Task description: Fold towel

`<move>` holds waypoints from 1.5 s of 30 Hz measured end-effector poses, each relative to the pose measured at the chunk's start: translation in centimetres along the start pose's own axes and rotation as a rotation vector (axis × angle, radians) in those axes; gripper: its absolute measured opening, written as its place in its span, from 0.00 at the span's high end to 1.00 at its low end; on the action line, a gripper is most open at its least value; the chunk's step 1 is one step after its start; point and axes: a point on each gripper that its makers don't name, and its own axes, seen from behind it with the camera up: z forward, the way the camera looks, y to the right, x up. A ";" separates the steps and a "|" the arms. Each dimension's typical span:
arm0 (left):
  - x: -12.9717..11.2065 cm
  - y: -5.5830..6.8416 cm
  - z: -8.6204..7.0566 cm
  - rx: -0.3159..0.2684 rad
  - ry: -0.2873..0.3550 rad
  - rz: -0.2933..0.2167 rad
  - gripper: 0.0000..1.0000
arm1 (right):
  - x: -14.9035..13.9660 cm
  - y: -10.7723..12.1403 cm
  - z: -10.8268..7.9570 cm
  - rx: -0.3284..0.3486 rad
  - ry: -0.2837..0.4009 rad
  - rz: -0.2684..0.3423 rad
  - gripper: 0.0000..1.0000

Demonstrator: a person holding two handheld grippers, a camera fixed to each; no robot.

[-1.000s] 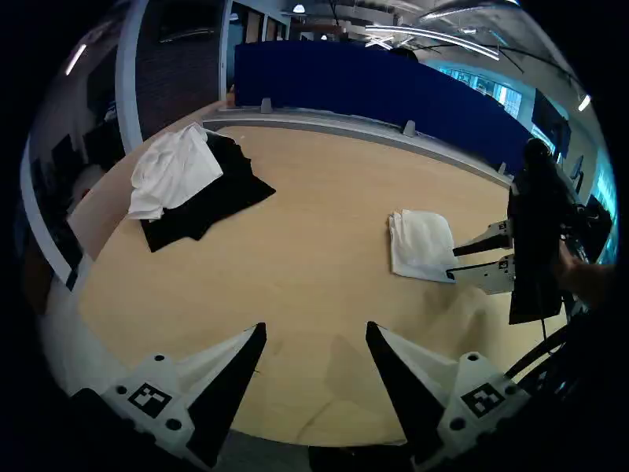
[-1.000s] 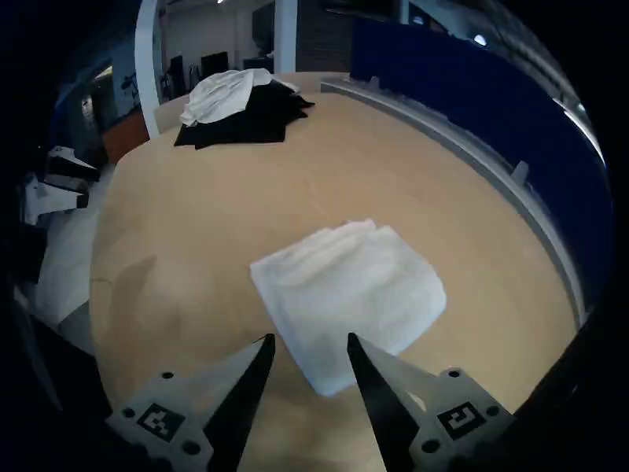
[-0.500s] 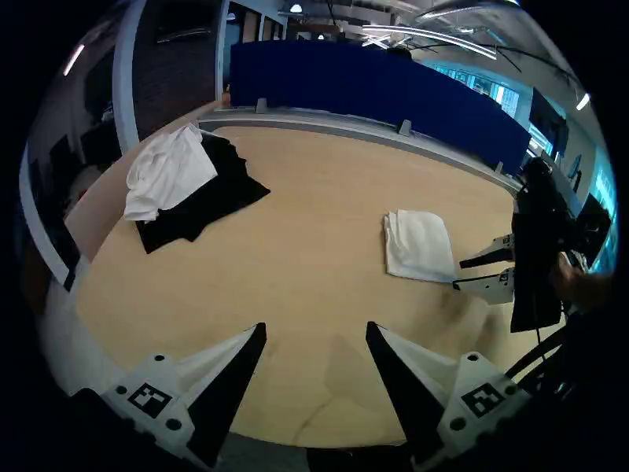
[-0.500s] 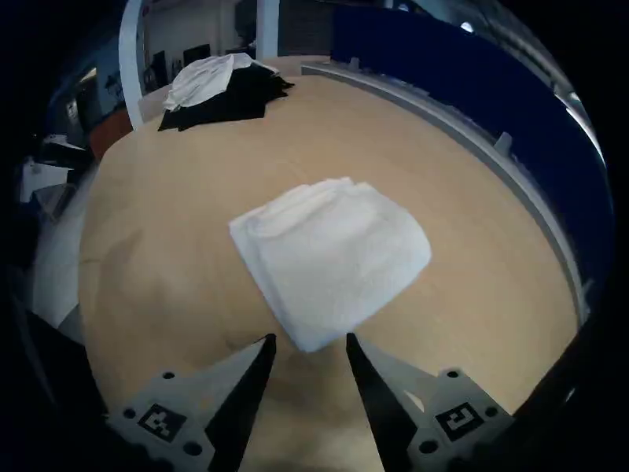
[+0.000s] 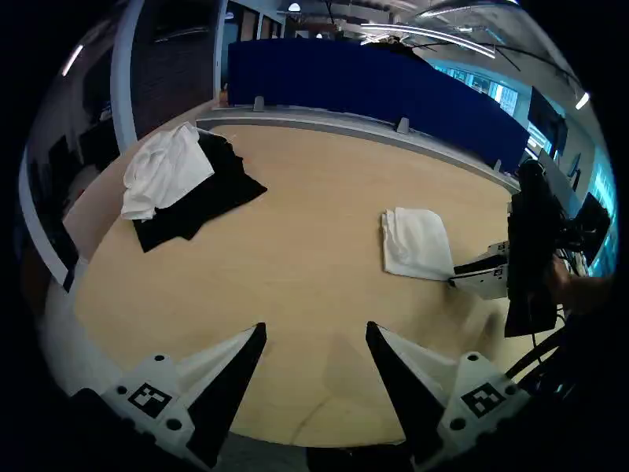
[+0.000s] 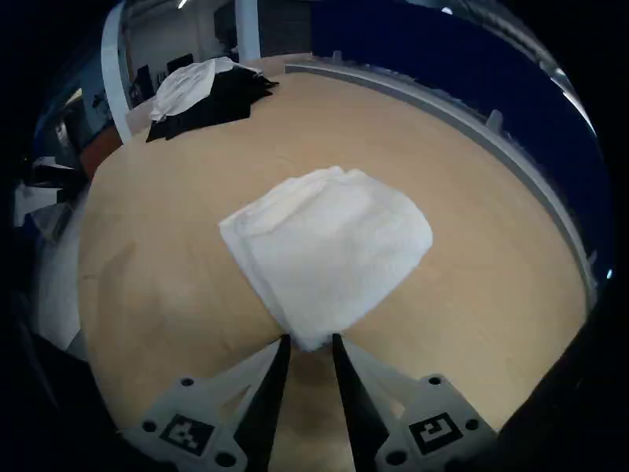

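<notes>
A white towel, folded into a thick rectangle, lies flat on the light wooden table. My right gripper has its jaws drawn narrow around the towel's near corner, and the cloth touches both tips. In the left gripper view the same towel lies at the right, with the right gripper at its edge and a person's hand behind it. My left gripper stands open over the table's near edge, far from the towel, holding nothing.
A white garment lies on black cloth at the table's far left, seen also as a pile in the right gripper view. A blue partition with a grey rail runs along the far side.
My right gripper's jaws have narrowed and moved onto the towel's near corner. The left gripper has barely moved.
</notes>
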 end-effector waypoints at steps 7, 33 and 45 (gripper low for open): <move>0.0 0.0 0.1 -0.001 -0.001 0.004 0.06 | -0.2 0.1 0.1 -0.003 -0.005 0.004 0.78; 1.1 0.1 0.2 -0.001 0.016 0.011 0.06 | 4.9 2.1 -3.5 -0.060 0.101 -0.070 0.97; 2.1 0.4 -0.1 -0.003 0.045 0.013 0.06 | 12.1 3.8 -8.7 -0.119 0.226 -0.124 0.97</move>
